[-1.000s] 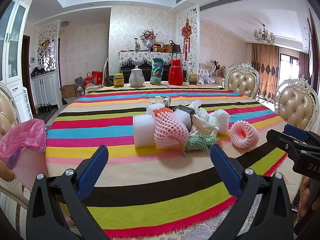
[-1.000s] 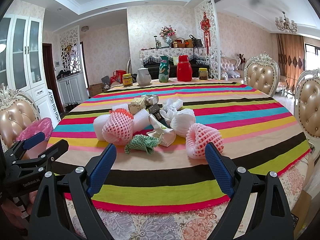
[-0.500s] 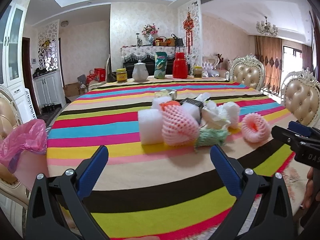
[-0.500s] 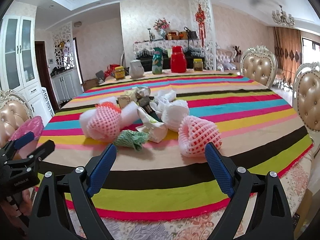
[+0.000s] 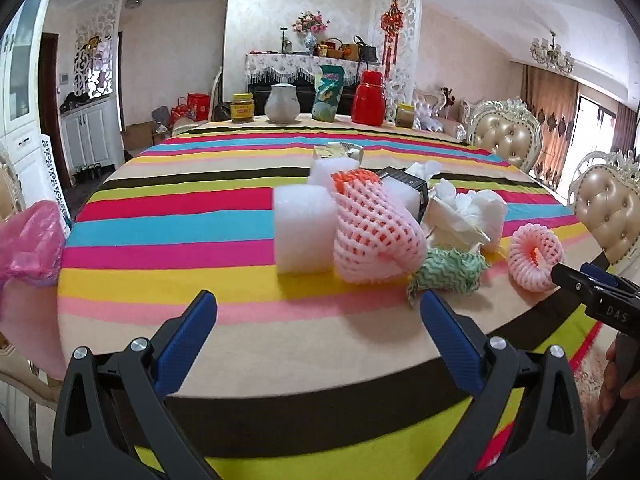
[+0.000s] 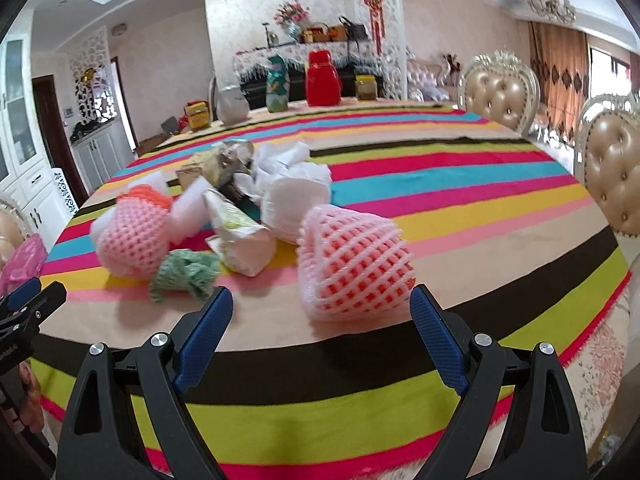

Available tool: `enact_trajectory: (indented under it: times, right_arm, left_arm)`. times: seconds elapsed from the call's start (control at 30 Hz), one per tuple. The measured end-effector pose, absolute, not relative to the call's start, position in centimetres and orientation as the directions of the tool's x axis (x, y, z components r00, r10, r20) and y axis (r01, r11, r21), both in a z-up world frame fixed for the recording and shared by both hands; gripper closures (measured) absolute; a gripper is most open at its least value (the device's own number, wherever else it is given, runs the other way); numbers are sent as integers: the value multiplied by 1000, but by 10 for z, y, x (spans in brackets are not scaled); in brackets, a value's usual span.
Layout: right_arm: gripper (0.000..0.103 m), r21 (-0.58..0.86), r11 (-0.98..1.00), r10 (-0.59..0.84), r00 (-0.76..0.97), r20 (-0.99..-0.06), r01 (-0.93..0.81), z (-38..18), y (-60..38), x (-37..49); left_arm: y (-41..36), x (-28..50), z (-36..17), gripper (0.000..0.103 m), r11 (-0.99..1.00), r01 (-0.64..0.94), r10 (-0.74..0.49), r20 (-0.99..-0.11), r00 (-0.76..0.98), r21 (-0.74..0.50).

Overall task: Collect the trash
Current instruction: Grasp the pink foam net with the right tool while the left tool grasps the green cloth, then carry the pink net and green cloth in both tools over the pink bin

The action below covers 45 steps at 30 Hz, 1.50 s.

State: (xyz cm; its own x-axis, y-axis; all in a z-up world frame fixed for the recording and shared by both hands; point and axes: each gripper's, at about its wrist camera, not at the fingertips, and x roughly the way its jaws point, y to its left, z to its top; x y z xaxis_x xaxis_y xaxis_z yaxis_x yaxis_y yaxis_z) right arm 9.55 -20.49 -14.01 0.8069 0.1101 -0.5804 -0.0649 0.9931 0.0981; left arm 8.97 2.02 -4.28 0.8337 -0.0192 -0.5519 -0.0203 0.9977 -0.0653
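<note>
A pink bag (image 5: 30, 240) hangs off the table's (image 5: 168, 248) left edge. The left gripper (image 5: 318, 334) gapes wide, empty, facing white foam (image 5: 304, 234). The right gripper (image 6: 322, 326), fingers equally spread, frames a pink foam net (image 6: 356, 264).

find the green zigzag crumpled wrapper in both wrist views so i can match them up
Left wrist: green zigzag wrapper sits right of centre, just beyond the left tongs' right finger, below the big pink foam net.
Right wrist: same wrapper is left of centre, beyond the right tongs' left finger, and blurred.
Shared landmark: red jug at the table's far edge.
</note>
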Motion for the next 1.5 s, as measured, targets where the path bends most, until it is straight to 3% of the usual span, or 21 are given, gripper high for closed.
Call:
enact_trajectory:
  times: [0.4,0.43,0.47,0.5,0.6,0.67,0.87,1.17,1.3,1.37,1.5]
  right_arm:
    - [20,99,994,98,728,-679,-41,-151,-219,151]
    - [24,102,994,101,729,-677,-43,-152,-220,151]
    - [45,106,993,106,731,-674,-47,-153,-223,150]
    - [50,117,992,115,730,-673,-49,-153,-226,151]
    - [58,175,984,147,749,-646,-41,-152,-242,147]
    - [61,181,983,145,763,-630,-38,-151,-252,145]
    - [61,216,975,168,789,-591,-46,-145,-271,138]
    - [61,261,962,225,780,-583,-83,-148,-272,147]
    - [61,267,959,241,772,-588,-96,-150,-268,151]
    - [61,266,959,245,769,-590,-100,-151,-266,152]
    - [61,260,960,244,767,-594,-104,-151,-262,153]
  left_arm:
    - [-16,136,-55,5,994,67,-107,-637,763,-87]
    - [-19,135,-54,5,992,80,-124,-636,762,-97]
    - [-25,134,-53,5,989,98,-143,-628,765,-106]
    - [-32,133,-51,5,987,124,-163,-619,768,-106]
    - [-57,130,-45,6,983,176,-177,-580,795,-59]
    - [-77,129,-42,16,978,210,-176,-552,815,-2]
    - [-114,148,-56,32,958,283,-193,-617,763,51]
    - [-120,203,-80,32,969,212,-47,-747,663,127]
    - [-106,214,-88,32,974,203,-46,-790,611,100]
    - [-95,218,-87,60,980,199,-102,-793,601,25]
    - [-82,210,-80,66,977,213,-157,-764,626,-26]
